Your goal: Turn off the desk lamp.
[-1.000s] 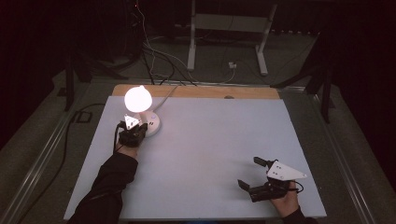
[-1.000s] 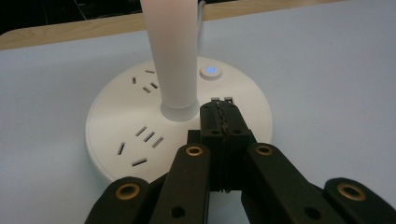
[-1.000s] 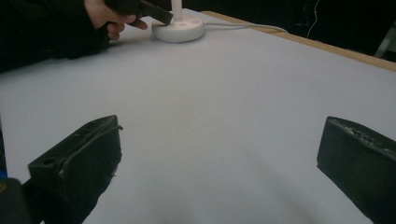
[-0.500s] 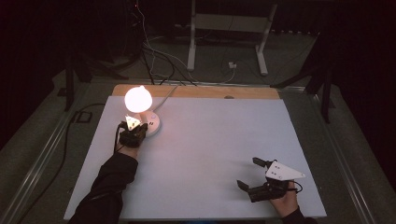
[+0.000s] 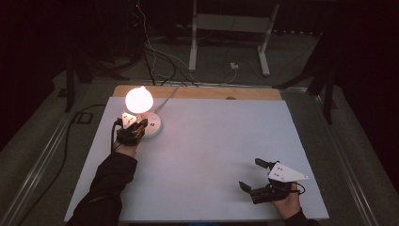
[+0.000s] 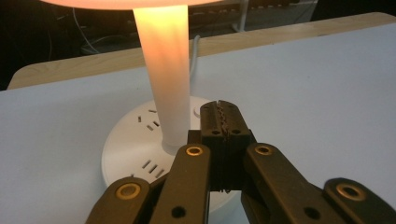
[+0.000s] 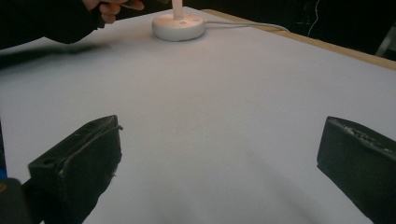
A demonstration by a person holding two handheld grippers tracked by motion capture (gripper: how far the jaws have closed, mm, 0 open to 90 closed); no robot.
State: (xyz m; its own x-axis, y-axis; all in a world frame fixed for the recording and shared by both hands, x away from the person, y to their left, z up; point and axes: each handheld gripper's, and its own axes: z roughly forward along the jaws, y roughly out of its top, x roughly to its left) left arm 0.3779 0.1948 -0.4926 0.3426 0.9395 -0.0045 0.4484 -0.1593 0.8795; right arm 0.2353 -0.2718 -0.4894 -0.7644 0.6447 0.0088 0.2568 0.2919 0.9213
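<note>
Lit lamp sits at 10 o'clock on the worktop. Left gripper, jaws together and empty, tips over the round base beside the stem. Press straight down, lightly, so the base stays put. Right gripper, jaws apart, rests at 5 o'clock.

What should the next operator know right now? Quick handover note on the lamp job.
Left tongs: shut, empty, tips over the round white plastic lamp base, just beside the glowing stem.
Right tongs: open, empty, low over the white table sheet at the near right, far from the lamp.
Done: the glowing white lamp shade is lit, at the table's far left.
Left: whether the closed tips actually touch the base I cannot tell; probably just back the left tongs away.
</note>
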